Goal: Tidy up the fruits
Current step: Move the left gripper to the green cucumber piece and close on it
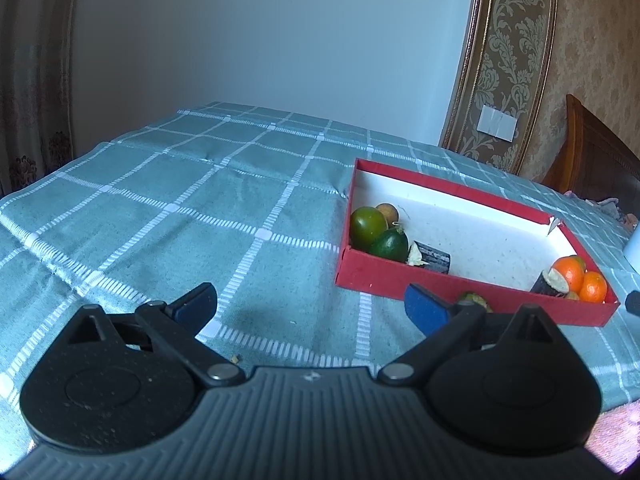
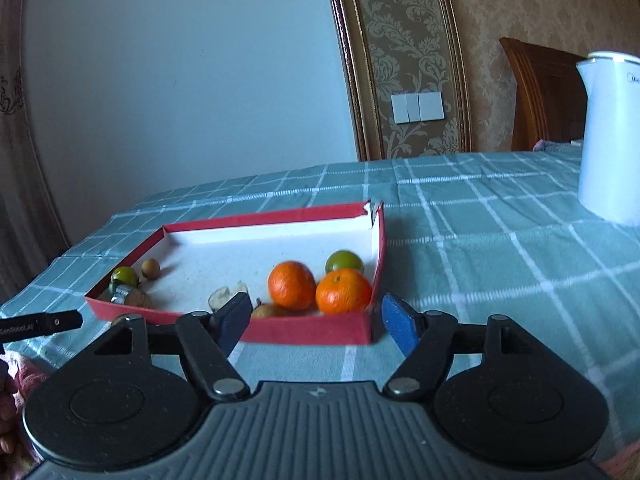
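I see my right gripper (image 2: 316, 322) with jaws apart, grasping nothing, at the red tray's (image 2: 308, 330) near wall. Two oranges (image 2: 343, 291) sit touching in its right corner. My left gripper (image 1: 310, 306) is released too. The tray's long side runs left to right.

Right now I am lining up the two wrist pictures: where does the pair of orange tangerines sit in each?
Left wrist view: the orange tangerines sit at the far right, in the red box's near right corner.
Right wrist view: the tangerines sit at centre, in the box's near right corner, just beyond the gripper.
Shared landmark: the torn box corner.
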`<action>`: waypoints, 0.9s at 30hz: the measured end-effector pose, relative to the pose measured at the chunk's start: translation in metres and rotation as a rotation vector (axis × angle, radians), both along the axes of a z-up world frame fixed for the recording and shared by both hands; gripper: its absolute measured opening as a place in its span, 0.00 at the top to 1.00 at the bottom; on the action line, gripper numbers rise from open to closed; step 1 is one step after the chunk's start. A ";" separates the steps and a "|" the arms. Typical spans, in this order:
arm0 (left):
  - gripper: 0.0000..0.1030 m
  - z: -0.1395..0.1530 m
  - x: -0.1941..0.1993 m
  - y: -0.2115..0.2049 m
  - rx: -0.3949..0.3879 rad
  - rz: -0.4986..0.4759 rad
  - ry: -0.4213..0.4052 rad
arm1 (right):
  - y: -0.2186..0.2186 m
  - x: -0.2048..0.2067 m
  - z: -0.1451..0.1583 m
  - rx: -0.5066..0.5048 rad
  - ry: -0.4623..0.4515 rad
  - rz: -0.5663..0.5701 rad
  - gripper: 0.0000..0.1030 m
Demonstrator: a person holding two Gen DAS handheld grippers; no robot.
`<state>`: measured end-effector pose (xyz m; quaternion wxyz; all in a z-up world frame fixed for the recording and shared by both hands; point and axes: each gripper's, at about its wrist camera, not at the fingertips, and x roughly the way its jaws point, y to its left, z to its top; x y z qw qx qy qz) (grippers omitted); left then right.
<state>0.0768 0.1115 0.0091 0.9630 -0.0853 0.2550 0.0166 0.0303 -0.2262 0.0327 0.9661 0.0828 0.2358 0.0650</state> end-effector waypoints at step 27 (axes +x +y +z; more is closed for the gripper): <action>0.04 0.007 -0.008 -0.106 0.289 -0.170 -0.055 | -0.025 0.006 -0.033 0.287 0.101 -0.007 0.30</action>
